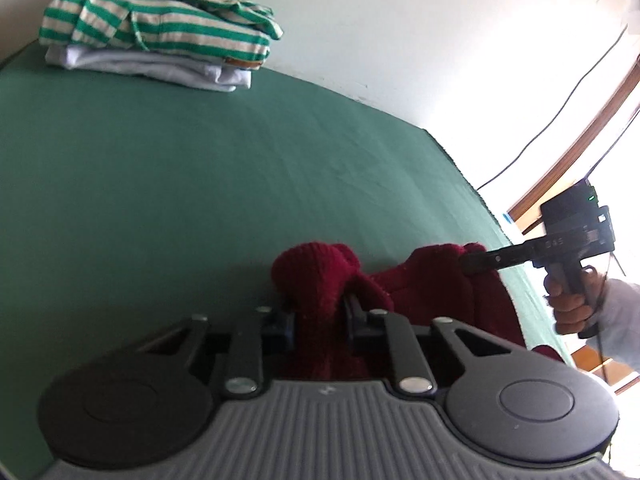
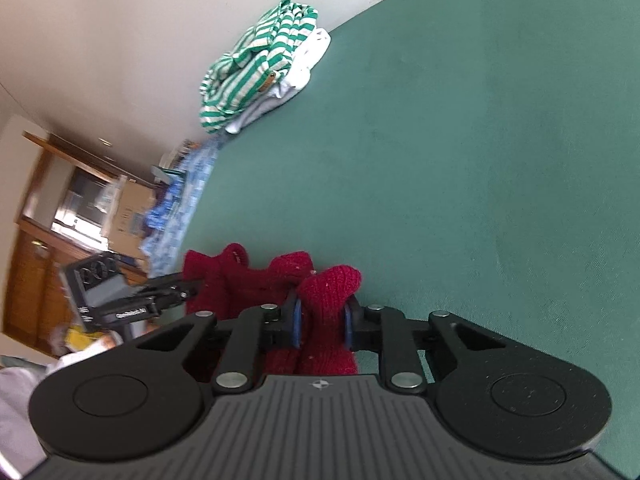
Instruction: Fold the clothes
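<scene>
- Our left gripper (image 1: 318, 316) and right gripper (image 2: 322, 320): jaws of each clamped on bunched red knit garment (image 1: 424, 284), held above green surface (image 1: 200, 184).
- Folded pile (image 1: 160, 32) at 11 o'clock.
- Step: carrying in; next, we judge, spread it flat.

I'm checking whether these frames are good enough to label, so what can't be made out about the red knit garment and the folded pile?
- Red knit garment: its type and full shape; both views, bunched in the left tongs and right tongs, lower part behind the tool bodies.
- White garment: what it is; left wrist view, covered by the striped garment.
- Room shelves: contents; right wrist view, blurred.
</scene>
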`<state>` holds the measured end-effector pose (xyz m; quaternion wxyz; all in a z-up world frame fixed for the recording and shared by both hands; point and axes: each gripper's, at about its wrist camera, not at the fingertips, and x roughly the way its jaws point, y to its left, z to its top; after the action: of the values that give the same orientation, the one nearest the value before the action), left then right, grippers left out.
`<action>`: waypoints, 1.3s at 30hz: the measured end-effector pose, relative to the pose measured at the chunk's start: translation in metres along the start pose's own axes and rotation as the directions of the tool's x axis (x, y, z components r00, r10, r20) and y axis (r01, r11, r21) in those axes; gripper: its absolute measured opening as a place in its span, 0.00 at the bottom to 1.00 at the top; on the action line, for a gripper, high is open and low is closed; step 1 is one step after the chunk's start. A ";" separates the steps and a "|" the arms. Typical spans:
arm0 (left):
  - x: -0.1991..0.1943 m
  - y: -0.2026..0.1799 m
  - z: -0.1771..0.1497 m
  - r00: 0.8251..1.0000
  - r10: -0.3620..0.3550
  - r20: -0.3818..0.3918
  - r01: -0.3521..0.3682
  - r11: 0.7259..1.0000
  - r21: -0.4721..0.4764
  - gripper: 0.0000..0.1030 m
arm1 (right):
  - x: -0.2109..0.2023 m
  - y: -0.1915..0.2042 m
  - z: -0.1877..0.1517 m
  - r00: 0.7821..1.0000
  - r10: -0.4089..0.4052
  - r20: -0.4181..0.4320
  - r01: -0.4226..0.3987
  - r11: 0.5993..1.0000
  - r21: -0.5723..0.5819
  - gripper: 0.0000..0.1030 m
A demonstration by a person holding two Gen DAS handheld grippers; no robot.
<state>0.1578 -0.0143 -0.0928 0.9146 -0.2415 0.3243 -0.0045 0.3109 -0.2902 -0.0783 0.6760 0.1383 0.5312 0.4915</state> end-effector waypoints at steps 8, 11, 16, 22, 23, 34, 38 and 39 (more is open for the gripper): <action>-0.030 -0.040 0.007 0.997 0.036 0.067 -0.045 0.989 0.143 0.04 | -0.028 0.049 -0.009 0.994 -0.048 0.097 0.054 0.997 -0.062 0.19; -0.049 -0.057 0.008 0.995 0.025 0.098 -0.044 0.980 0.194 0.04 | -0.042 0.067 -0.016 0.989 -0.041 0.140 0.055 0.994 -0.094 0.19; -0.085 -0.087 -0.005 0.989 0.037 0.144 -0.074 0.962 0.261 0.04 | -0.071 0.085 -0.037 0.983 -0.009 0.186 0.037 0.988 -0.147 0.19; -0.128 -0.131 -0.032 0.985 0.024 0.171 -0.081 0.938 0.337 0.04 | -0.105 0.114 -0.072 0.979 0.040 0.198 0.007 0.973 -0.230 0.19; -0.134 -0.138 -0.037 0.985 0.027 0.170 -0.084 0.936 0.342 0.04 | -0.110 0.118 -0.078 0.980 0.040 0.193 0.008 0.970 -0.244 0.19; -0.171 -0.205 -0.119 0.997 0.055 0.058 -0.076 0.857 0.510 0.04 | -0.123 0.154 -0.142 0.999 -0.048 0.000 0.044 0.918 -0.395 0.19; -0.175 -0.211 -0.143 0.997 0.070 -0.024 -0.047 0.853 0.520 0.05 | -0.112 0.161 -0.164 0.993 -0.097 -0.067 0.056 0.892 -0.449 0.19; -0.175 -0.212 -0.149 0.996 0.073 -0.040 -0.042 0.851 0.524 0.05 | -0.109 0.163 -0.169 0.991 -0.105 -0.082 0.056 0.884 -0.464 0.19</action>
<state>-0.0374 -0.2383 0.0044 0.9356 0.0259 0.3446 -0.0721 0.0876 -0.3573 0.0337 0.6806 -0.0742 0.4393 0.5816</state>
